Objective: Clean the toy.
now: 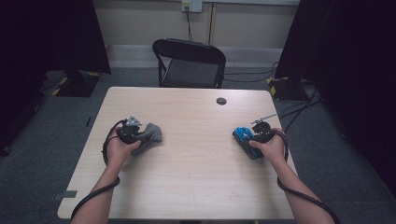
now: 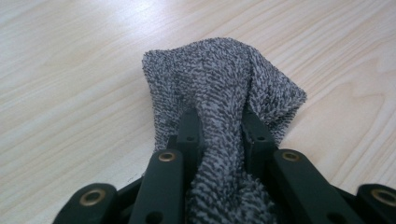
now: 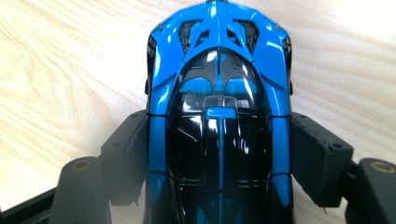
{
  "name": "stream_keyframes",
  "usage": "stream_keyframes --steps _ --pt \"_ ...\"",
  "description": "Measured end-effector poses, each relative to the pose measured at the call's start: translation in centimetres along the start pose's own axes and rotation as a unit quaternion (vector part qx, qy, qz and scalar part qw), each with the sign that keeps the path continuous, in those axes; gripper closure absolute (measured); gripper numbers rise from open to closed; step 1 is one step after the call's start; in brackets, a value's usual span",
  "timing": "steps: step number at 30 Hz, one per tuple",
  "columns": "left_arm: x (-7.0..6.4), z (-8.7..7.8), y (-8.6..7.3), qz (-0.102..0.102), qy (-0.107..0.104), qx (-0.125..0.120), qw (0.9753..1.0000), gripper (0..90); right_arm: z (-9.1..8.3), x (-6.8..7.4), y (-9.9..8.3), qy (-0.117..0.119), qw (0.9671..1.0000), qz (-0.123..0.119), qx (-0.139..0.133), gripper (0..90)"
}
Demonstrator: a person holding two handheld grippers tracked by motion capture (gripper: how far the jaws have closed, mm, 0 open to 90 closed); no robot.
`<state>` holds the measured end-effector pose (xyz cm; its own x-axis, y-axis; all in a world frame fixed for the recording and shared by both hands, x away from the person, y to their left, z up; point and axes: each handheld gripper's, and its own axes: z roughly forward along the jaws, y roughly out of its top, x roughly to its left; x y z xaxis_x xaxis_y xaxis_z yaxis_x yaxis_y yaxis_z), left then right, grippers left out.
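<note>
From the high view, the left gripper [image 1: 134, 132] sits at nine o'clock on the pale wooden table [image 1: 196, 177], a grey cloth [image 1: 150, 133] bunched at its tip; the right gripper [image 1: 254, 136] at three o'clock holds a blue toy car [image 1: 243, 136]. In the left gripper view, the jaws pinch a ridge of nubby, speckled terry cloth [image 2: 224, 93] that spreads toward twelve o'clock. In the right gripper view, the jaws clamp the flanks of the glossy blue-and-black car [image 3: 218, 116], its streamlined body pointing to twelve o'clock.
</note>
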<state>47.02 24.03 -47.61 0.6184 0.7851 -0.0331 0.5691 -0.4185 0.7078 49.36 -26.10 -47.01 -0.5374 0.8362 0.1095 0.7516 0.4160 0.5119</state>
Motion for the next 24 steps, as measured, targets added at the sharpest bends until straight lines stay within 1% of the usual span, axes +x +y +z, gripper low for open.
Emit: stream_keyframes --steps 3,4,6,7,8,11,12,13,15,16,18,20,22,23,24 --pt "0.02 0.20 -0.15 -0.005 -0.005 0.006 1.0000 72.7 0.24 0.15 -0.05 -0.004 1.0000 -0.009 0.001 28.1" --pt "0.00 0.22 -0.16 -0.005 -0.006 0.006 1.0000 72.4 0.28 0.20 -0.02 -0.004 0.9999 -0.016 0.002 28.0" --pt "0.00 0.26 -0.18 -0.002 -0.005 0.004 1.0000 71.5 0.41 0.28 -0.04 -0.005 0.9998 -0.019 0.004 27.9" --pt "0.05 0.29 -0.24 -0.001 -0.007 0.005 1.0000 70.7 0.49 0.28 -0.05 -0.002 0.9997 -0.024 0.007 27.8" --pt "0.05 0.40 -0.33 -0.006 -0.013 0.008 0.9999 69.9 0.55 0.25 -0.08 -0.002 0.9997 -0.025 0.004 27.7" --pt "0.01 0.43 -0.38 -0.003 -0.011 0.008 0.9999 67.9 0.61 0.19 -0.17 -0.001 0.9997 -0.024 -0.003 27.6" --pt "0.03 0.42 -0.34 0.002 -0.007 0.009 0.9999 65.7 0.61 0.16 -0.20 -0.001 0.9997 -0.024 -0.004 27.5" --pt "-0.01 0.42 -0.31 0.002 -0.002 0.011 0.9999 62.7 0.60 0.14 -0.21 0.000 0.9997 -0.024 -0.004 27.4" --pt "-0.02 0.51 -0.33 -0.009 -0.006 0.009 0.9999 57.1 0.65 0.05 -0.29 0.003 0.9995 -0.029 -0.007 26.7" --pt "-0.01 0.52 -0.31 -0.011 -0.004 0.009 0.9999 53.3 0.68 0.04 -0.31 0.004 0.9995 -0.030 -0.005 26.3" --pt "-0.01 0.54 -0.26 -0.016 -0.004 0.008 0.9998 41.6 0.83 0.09 -0.42 0.003 0.9995 -0.030 -0.006 25.5" --pt "-0.08 0.47 -0.22 -0.019 -0.008 0.000 0.9998 35.1 0.86 0.12 -0.51 0.003 0.9996 -0.028 -0.010 23.5" --pt "-0.16 0.28 -0.18 -0.022 -0.009 -0.003 0.9997 29.8 0.71 -0.01 -0.53 0.015 0.9995 -0.024 -0.014 18.2" --pt "-0.17 0.19 -0.19 -0.021 -0.011 -0.006 0.9997 28.2 0.52 -0.04 -0.54 0.016 0.9994 -0.024 -0.022 17.7" --pt "-0.17 0.19 -0.19 -0.021 -0.011 -0.006 0.9997 25.9 0.32 -0.10 -0.50 0.020 0.9992 -0.026 -0.023 17.6"
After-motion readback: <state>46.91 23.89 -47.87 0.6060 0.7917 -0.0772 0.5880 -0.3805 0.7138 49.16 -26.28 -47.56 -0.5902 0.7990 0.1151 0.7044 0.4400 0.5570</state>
